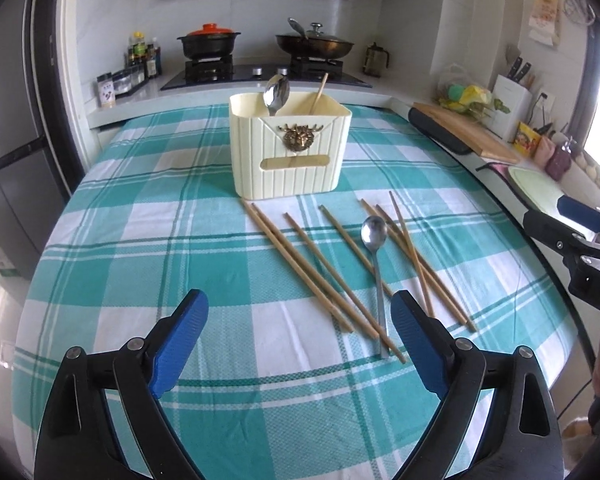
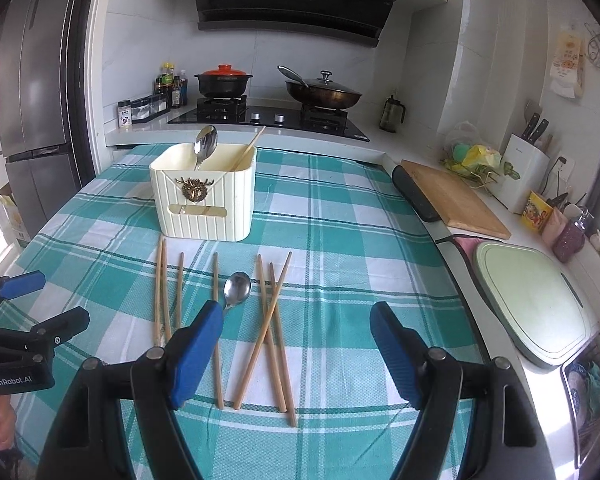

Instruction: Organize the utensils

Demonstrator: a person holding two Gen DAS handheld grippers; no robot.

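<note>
Table had a teal-and-white checked cloth point(image 1: 140, 240), woven, a bit rumpled. On it stood a cream ribbed plastic holder point(image 1: 290, 148), rounded-rectangular, with a brass deer-head ornament and a slot on the front. Inside it: one steel spoon point(image 1: 276, 94), bowl up, and one wooden chopstick point(image 1: 319, 94), leaning.

On the cloth just in front of the holder lay seven loose chopsticks point(image 1: 312, 276), thin, pale wood, fanned out; the three on the right crossed each other. A second steel spoon point(image 2: 237, 289) lay among them, bowl toward the holder, handle touching one stick.

Left gripper point(image 1: 300, 344) was wide open, nothing between the blue ribbed pads, hovering over the near ends of the sticks; its right pad hid some stick ends. Right gripper point(image 2: 296, 356) was also open and empty, above the crossed sticks; its left pad covered the spoon handle.

Around: gas hob point(image 2: 268, 116) behind with a black clay pot, red lid, and a wok with glass lid; wooden cutting board point(image 2: 456, 200) and knife block to the right. Nothing blocked the holder's open top.
</note>
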